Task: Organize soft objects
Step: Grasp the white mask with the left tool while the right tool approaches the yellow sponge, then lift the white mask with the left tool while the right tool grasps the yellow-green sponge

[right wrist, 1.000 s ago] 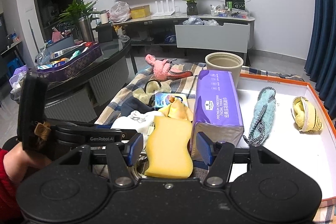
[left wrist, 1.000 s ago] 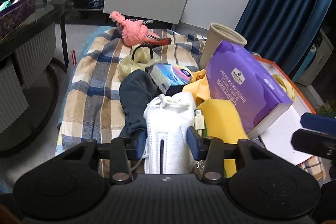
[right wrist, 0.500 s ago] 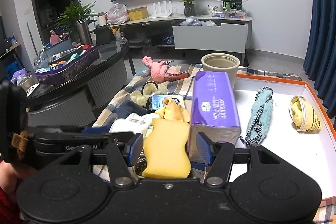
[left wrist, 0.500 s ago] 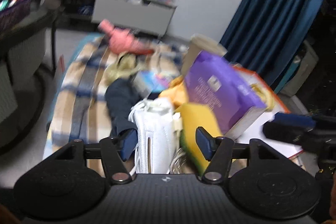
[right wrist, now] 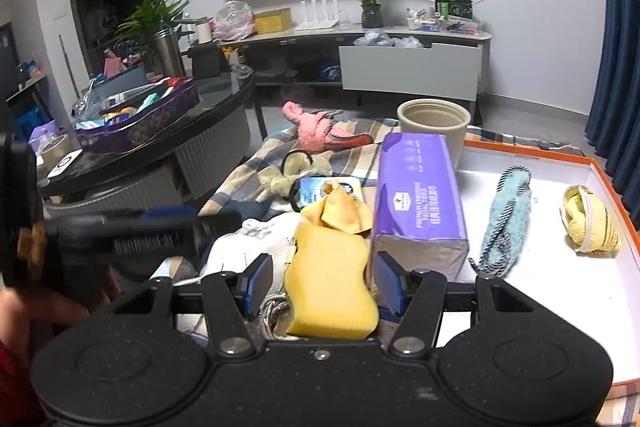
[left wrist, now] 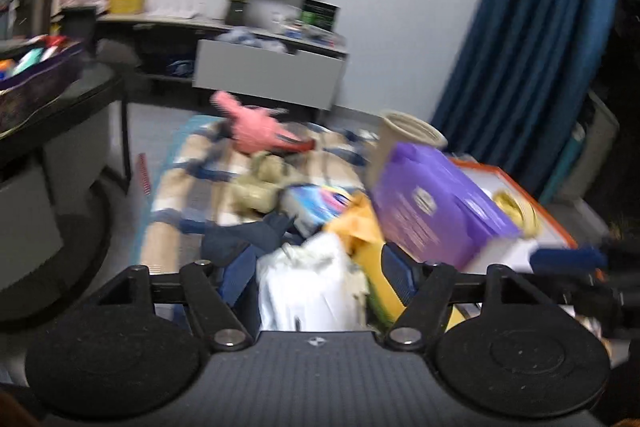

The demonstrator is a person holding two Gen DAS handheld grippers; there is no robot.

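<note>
The curvy yellow foam sponge (right wrist: 330, 283) is sitting between my right claw's (right wrist: 322, 285) spread fingers, and closing off-centre risks catching the metal ring (right wrist: 272, 311) beside it, while my left claw (left wrist: 316, 277) is hanging open around the white folded cloth (left wrist: 308, 283).

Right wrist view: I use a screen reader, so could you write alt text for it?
The open right gripper straddles a yellow sponge in a pile of soft items on a plaid blanket. A purple tissue pack borders a white tray holding a teal mitt and a yellow pouch.
</note>
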